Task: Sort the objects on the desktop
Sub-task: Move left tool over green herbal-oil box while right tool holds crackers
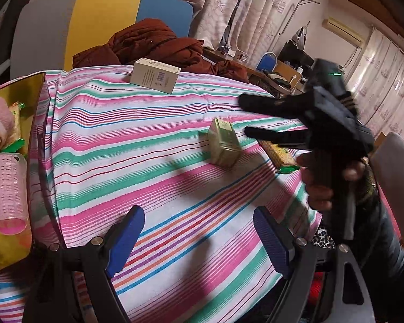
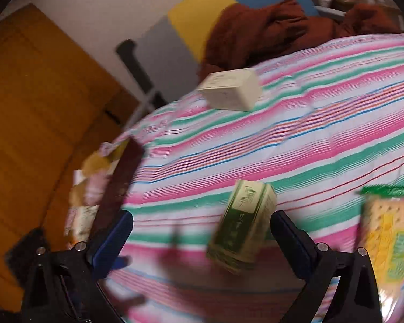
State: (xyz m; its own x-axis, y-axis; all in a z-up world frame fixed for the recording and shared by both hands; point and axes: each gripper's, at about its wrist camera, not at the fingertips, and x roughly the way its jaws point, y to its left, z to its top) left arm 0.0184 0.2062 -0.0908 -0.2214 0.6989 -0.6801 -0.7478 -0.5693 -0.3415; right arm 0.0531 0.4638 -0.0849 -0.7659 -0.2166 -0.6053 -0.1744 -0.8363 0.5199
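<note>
The green box (image 2: 242, 226) lies on the striped surface (image 2: 323, 140) just ahead of your right hand-held gripper (image 2: 202, 239), a little toward its right finger, long axis running roughly away from you. Both jaws stand wide apart, holding nothing. Your left hand-held gripper (image 1: 199, 237), also spread and empty, sits farther back, so the right is nearer.

Counted — one white cardboard box (image 1: 155, 75), one green-printed tea carton (image 1: 224, 142), one green-edged cracker packet (image 1: 278, 156), one pink hair roller (image 1: 8, 191) — two grippers.
</note>
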